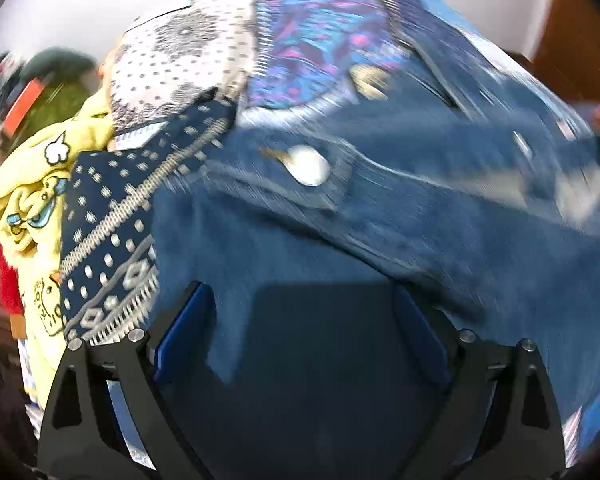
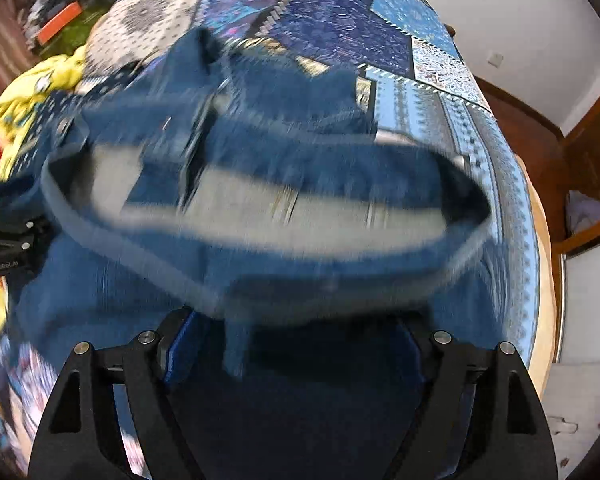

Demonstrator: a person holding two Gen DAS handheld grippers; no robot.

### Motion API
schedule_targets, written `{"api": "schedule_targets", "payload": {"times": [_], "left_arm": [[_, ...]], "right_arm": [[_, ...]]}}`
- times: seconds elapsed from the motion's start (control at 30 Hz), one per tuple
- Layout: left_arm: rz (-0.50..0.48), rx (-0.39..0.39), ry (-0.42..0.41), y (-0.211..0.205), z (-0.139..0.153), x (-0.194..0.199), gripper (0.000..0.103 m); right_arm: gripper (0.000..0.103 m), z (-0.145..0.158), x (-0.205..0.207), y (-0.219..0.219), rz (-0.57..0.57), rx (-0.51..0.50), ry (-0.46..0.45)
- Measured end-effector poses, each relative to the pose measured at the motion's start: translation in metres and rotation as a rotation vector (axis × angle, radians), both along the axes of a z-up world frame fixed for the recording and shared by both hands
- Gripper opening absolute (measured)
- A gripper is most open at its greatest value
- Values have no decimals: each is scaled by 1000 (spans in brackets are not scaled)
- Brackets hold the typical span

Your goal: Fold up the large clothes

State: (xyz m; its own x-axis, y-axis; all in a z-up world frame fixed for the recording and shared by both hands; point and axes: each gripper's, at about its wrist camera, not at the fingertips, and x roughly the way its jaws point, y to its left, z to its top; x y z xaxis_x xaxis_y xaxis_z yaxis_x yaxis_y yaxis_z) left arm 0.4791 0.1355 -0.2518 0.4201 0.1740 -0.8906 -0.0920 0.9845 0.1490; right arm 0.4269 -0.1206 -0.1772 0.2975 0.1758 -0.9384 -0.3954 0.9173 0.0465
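A pair of blue jeans (image 1: 380,220) lies on a bed with a blue patchwork cover (image 1: 316,40). Its metal button (image 1: 310,166) shows in the left wrist view. My left gripper (image 1: 304,316) is open, fingers wide apart, with denim lying between them. In the right wrist view the jeans' waistband (image 2: 260,216) gapes open, blurred by motion. My right gripper (image 2: 296,344) is open too, with a fold of denim between its fingers. The left gripper's body (image 2: 8,240) shows at the left edge of the right wrist view.
A pile of other clothes lies at the left: a yellow cartoon-print garment (image 1: 32,200), a navy patterned cloth (image 1: 112,240), a white dotted cloth (image 1: 180,60) and something red (image 1: 0,264). Wooden furniture (image 2: 588,140) and a white wall (image 2: 500,12) stand to the right.
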Motion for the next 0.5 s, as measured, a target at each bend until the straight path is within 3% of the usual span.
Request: {"api": "schedule_targets", "payload": {"times": [0.1,0.2,0.27,0.33,0.5], "left_arm": [[88,53,-67,18,15,23,94],[189,73,-124,42,31,33,94],[241,30,-168,55,42,27,94],[262,-28,-200,64,52,18,94],[180,49,-195,56,66,-5,94]], "right_arm": [[77,14,27,-7,-90,33,-44],[78,46,42,-25,-253,60,-201],[78,62,39,-35,-284,110,-249],[78,72,29,-39,-268,156,-270],[78,65,-5,-25,-149,148,-245]]}}
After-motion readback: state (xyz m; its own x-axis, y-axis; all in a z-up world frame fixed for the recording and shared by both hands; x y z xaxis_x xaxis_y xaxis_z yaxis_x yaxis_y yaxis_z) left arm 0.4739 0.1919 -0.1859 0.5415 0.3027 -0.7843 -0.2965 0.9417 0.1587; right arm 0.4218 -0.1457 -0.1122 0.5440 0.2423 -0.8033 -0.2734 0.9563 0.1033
